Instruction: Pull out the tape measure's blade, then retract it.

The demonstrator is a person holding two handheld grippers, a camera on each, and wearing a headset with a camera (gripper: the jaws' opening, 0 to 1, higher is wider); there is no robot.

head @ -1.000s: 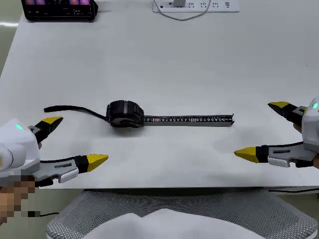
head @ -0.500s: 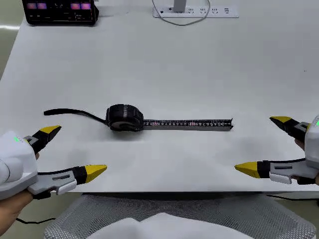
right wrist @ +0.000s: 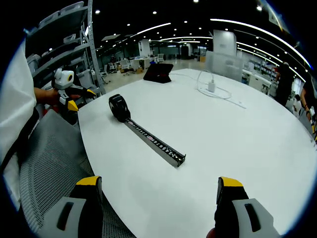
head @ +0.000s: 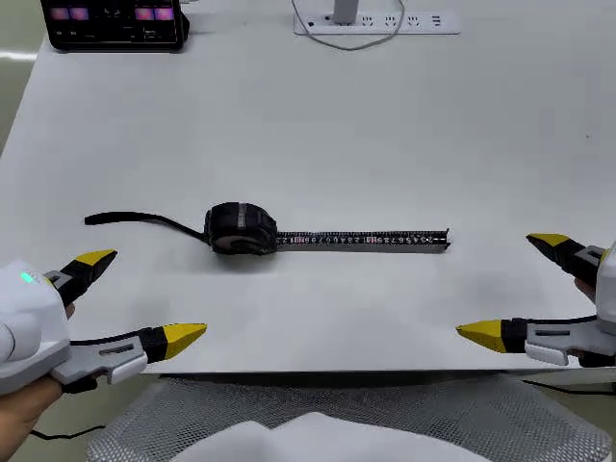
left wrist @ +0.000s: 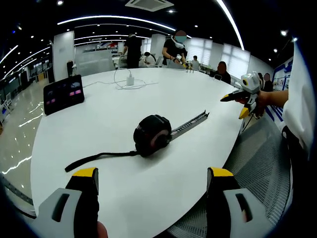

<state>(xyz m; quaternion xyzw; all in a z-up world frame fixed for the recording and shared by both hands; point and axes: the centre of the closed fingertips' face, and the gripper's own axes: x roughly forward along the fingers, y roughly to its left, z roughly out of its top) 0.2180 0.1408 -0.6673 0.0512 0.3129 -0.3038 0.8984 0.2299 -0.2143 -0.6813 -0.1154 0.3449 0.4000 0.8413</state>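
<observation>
A black tape measure (head: 240, 229) lies on the white table (head: 318, 125), its blade (head: 364, 238) pulled out to the right and its black wrist strap (head: 135, 218) trailing left. The left gripper view shows the tape measure (left wrist: 152, 135) ahead, blade (left wrist: 188, 125) running off to the right. The tape measure (right wrist: 119, 107) and blade (right wrist: 154, 142) also lie ahead in the right gripper view. My left gripper (head: 144, 296) hovers open at the table's near left edge. My right gripper (head: 515, 287) stands open at the near right, apart from the blade's tip.
A black device with lit pink screens (head: 115, 21) sits at the far left corner. A white power strip with a cable (head: 375, 19) lies at the far edge. A grey mesh chair (head: 318, 419) is below the table's front edge. People stand in the background (left wrist: 173, 47).
Both grippers have drawn slightly back toward the near edge and outward. The tape measure and its extended blade have not moved.
</observation>
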